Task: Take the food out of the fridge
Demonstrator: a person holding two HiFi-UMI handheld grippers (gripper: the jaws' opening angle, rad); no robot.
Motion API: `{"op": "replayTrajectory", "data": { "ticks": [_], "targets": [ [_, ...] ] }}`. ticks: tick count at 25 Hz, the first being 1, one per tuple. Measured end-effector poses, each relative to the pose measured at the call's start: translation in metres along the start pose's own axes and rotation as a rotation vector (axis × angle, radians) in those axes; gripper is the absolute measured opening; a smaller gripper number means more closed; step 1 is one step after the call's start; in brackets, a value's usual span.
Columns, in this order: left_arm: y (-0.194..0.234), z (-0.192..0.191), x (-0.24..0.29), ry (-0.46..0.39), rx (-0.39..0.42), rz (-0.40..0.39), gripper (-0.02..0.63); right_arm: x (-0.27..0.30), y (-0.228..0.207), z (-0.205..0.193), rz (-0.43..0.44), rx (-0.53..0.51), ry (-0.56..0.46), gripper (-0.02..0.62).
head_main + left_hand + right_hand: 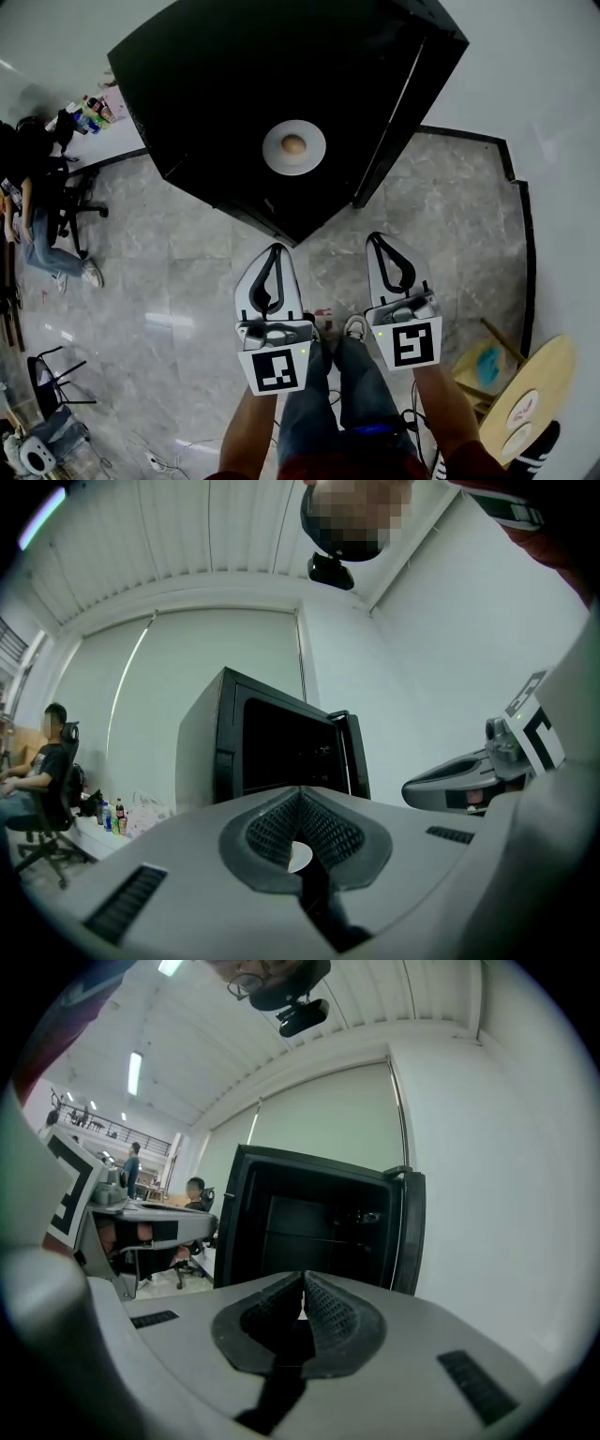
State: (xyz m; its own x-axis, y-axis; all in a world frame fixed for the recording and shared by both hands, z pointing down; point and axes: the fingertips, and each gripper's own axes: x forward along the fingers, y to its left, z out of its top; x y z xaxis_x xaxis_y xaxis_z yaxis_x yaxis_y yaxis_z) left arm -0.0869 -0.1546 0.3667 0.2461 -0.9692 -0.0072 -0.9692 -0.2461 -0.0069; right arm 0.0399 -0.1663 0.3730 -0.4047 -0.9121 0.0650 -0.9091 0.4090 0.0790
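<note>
Left tool (275, 248) and right tool (377, 236) both have their jaws together and grip nothing, side by side just short of the fridge (206, 84). Its door (412, 103) stands open at the right, so this looks like the approach. The food (293, 144), a round brownish piece on a white plate (272, 150), seems to sit mid-fridge, ahead and well apart from both tips. Next, I'd say: spread one pair of jaws and reach in.

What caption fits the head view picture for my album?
Left gripper and right gripper, both shut and empty, point toward the open black fridge holding round food on a plate.
</note>
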Motion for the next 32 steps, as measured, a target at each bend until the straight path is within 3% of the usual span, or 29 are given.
{"op": "replayTrajectory", "data": {
  "ticks": [17, 32],
  "targets": [
    [0.004, -0.101, 0.028, 0.0, -0.002, 0.028, 0.012, 0.047, 0.003, -0.093, 0.013, 0.004, 0.013, 0.025],
    [0.014, -0.153, 0.02, 0.018, 0.015, 0.045, 0.012, 0.057, 0.013, -0.156, 0.003, 0.063, 0.048, 0.025]
  ]
}}
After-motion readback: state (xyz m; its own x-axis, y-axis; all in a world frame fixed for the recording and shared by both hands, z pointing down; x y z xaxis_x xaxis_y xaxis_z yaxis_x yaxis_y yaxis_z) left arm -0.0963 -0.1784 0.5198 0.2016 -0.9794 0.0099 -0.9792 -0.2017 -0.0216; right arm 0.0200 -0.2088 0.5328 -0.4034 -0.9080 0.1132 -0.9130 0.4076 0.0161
